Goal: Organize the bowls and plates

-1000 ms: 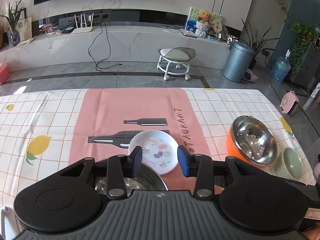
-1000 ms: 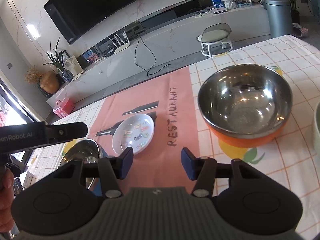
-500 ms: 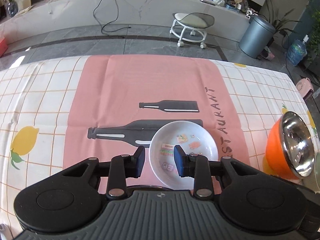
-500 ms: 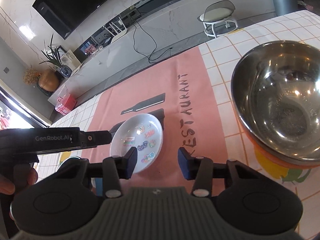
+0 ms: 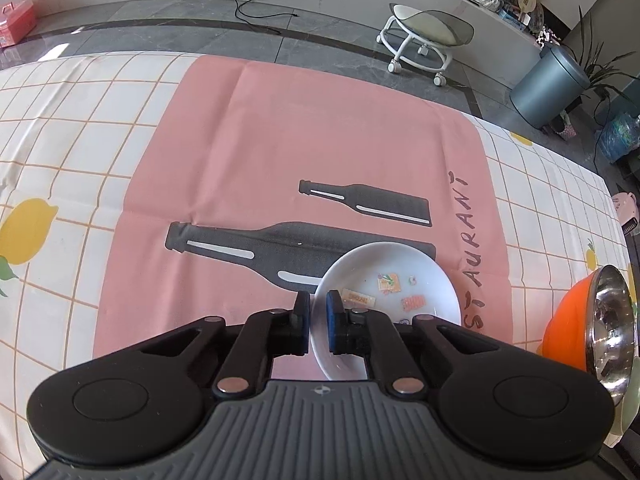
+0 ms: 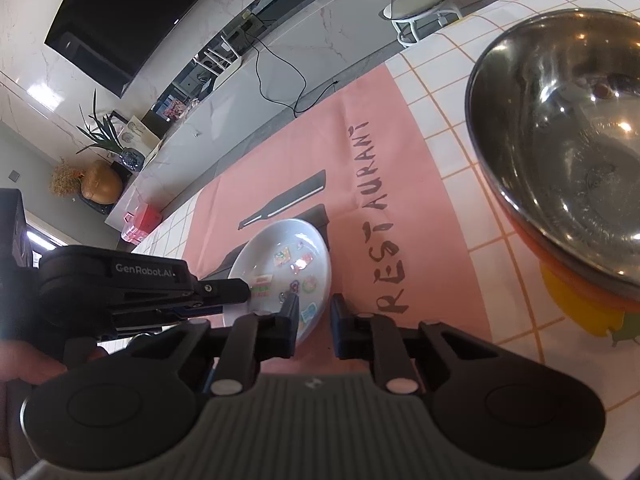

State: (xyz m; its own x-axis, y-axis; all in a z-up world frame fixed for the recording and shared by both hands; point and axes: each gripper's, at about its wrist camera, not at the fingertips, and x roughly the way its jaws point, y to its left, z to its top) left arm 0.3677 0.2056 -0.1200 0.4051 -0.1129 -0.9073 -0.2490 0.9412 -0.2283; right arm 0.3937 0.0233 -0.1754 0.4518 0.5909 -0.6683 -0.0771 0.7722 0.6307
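Observation:
A white plate (image 5: 400, 280) with small stickers lies on the pink panel of the tablecloth. My left gripper (image 5: 317, 314) points steeply down at the plate's left rim, which sits between its closing blue pads, and they pinch it. In the right wrist view the same plate (image 6: 280, 248) has my right gripper (image 6: 315, 314) on its near right rim, one finger inside, one outside, jaws closing on the edge. The left gripper (image 6: 240, 292) also shows there, clamped on the opposite rim. A steel bowl with an orange outside (image 6: 560, 140) stands to the right, untouched.
The orange and steel bowl (image 5: 600, 320) sits near the table's right edge. A checked cloth with lemons (image 5: 28, 228) covers the table. Beyond the far edge are a wheeled stool (image 5: 424, 36) and a grey bin (image 5: 548, 84). A person's hand (image 6: 24, 360) holds the left gripper.
Both grippers came down and forward to the white plate. Their jaws went from wide apart to pinched on its rim, the left on one side and the right on the other.

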